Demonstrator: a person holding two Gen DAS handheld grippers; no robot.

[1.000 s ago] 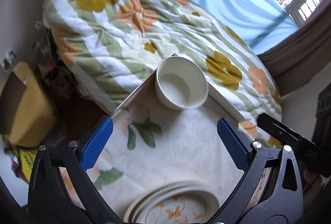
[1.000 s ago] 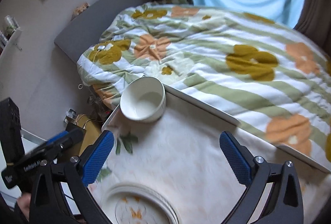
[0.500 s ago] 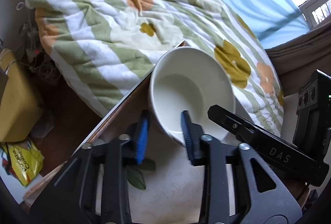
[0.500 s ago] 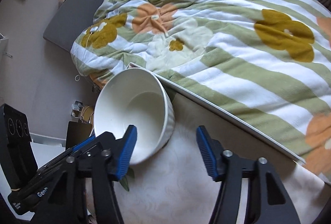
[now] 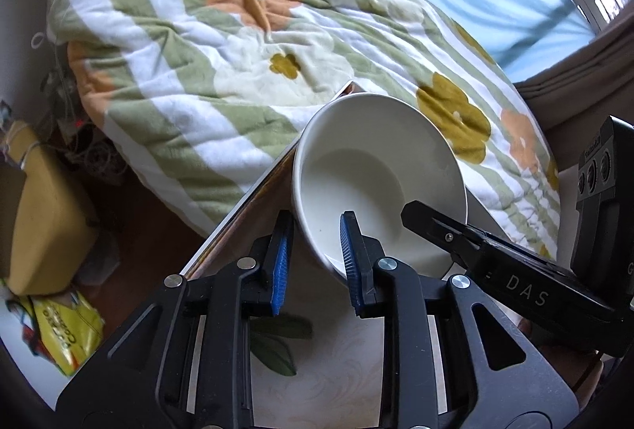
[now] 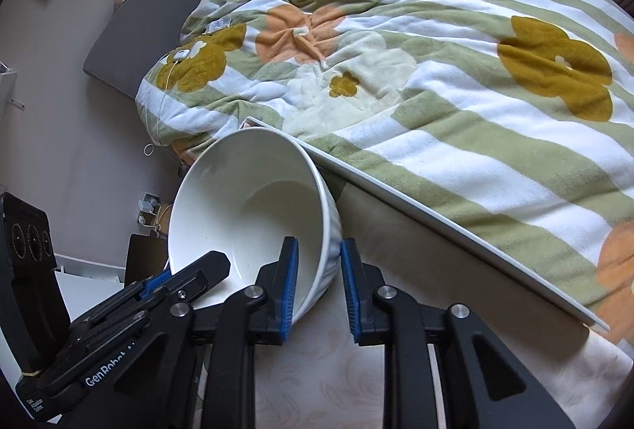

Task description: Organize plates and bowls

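Both grippers lowered, closing on bowl rim

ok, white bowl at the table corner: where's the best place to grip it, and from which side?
Grip the bowl by its thin rim, one finger inside and one outside, coming from above on the near edge. The body is too wide to span; both hand-held grippers already pinch opposite rim sections.

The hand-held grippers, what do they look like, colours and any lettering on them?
Both are black plastic frames with silver pivot bolts and blue ribbed pads on the fingers. The left hand-held gripper and the right hand-held gripper look alike. White lettering shows: "DAS" on the right one seen from the left wrist, "GenRobot" on the left one seen from the right wrist.
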